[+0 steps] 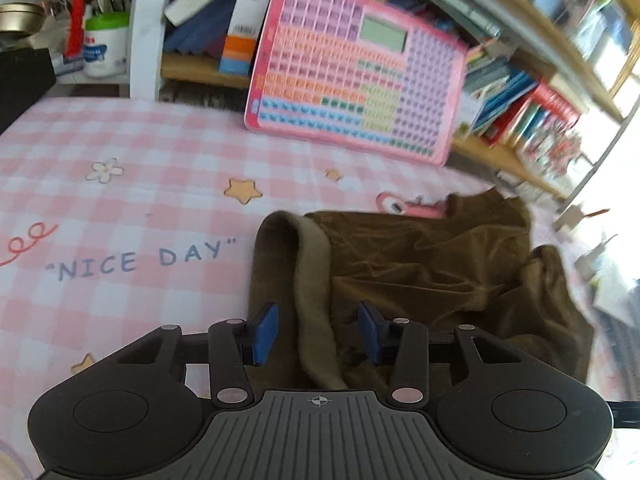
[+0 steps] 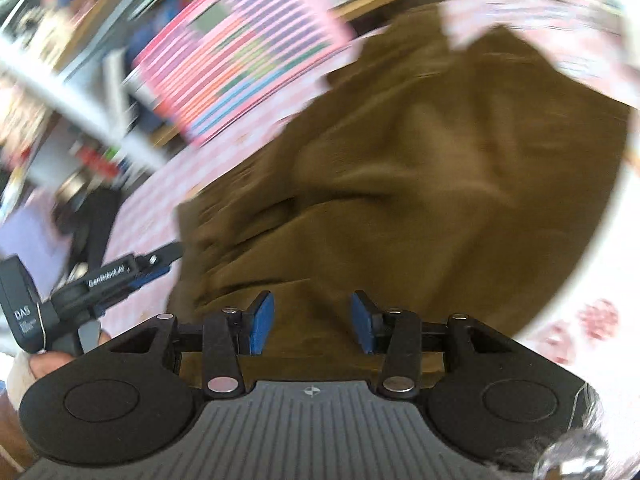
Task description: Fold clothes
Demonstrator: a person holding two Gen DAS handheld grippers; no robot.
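On checked sheet (image 1: 120,208) | brown garment (image 1: 420,272) rumpled, hem toward cam | both claws (image 1: 318,332) (image 2: 312,322) wide

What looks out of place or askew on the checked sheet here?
The brown garment lies rumpled, one edge flipped to show its paler lining. A pink keypad toy leans tilted against the bookshelf. Nothing looks spilled or damaged.
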